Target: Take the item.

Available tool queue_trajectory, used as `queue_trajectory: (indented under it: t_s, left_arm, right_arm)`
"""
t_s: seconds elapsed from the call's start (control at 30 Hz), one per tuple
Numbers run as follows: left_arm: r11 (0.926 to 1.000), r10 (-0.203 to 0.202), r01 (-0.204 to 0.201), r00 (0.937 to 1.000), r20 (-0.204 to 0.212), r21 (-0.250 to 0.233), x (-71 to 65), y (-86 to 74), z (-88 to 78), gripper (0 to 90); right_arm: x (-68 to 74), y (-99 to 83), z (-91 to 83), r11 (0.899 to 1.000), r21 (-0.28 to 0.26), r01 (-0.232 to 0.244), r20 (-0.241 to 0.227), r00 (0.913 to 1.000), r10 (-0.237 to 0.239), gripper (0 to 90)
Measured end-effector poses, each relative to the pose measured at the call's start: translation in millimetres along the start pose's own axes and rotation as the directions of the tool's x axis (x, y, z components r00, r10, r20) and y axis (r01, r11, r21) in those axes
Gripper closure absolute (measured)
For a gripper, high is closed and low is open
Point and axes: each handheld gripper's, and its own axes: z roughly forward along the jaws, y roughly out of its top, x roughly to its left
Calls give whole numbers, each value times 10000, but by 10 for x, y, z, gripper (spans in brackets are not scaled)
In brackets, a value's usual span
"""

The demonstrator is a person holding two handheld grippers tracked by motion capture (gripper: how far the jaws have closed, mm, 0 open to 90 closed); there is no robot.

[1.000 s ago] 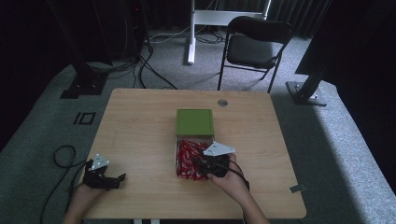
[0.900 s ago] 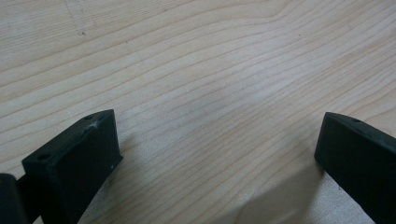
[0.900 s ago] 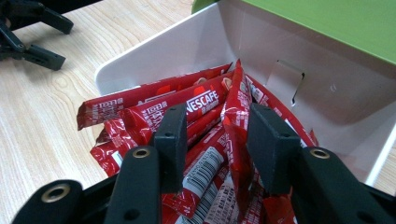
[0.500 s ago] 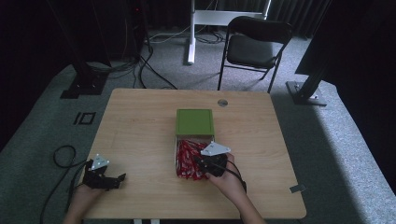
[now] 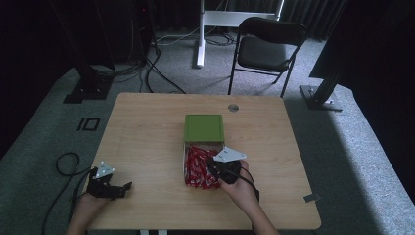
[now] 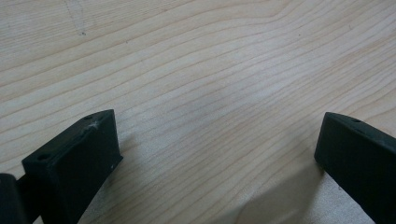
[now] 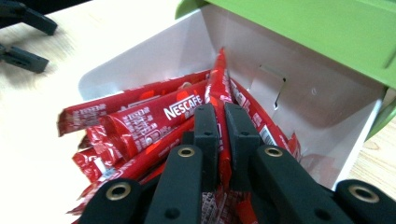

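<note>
The right gripper [image 7: 220,122] has just been closing its fingers on 1 red coffee stick [image 7: 218,79] inside the white box [image 5: 185,157]; lifting it out remains. The left gripper [image 5: 108,183] rests open on the tabletop [image 5: 147,132].

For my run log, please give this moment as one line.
right gripper: just closed, shut on sachet | left gripper: open over table | box: open

Dim, perhaps slightly soft pictures
</note>
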Motion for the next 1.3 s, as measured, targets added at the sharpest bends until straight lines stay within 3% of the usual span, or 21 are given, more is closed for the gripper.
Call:
queue_trajectory:
  t_s: [0.4,0.73,1.3]
  left_arm:
    - [10000,1,-1,10000,0,2,0,0,0,8]
    - [10000,-2,2,10000,-1,-2,0,0,0,7]
    - [10000,-6,6,10000,0,2,0,0,0,7]
  right_arm:
    - [-42,9,-143,9987,-407,-292,-447,9986,274,850]
    - [-27,29,-287,9981,-572,-223,-712,9973,182,850]
    - [-81,78,-564,9910,-1299,-326,-1144,9933,177,850]
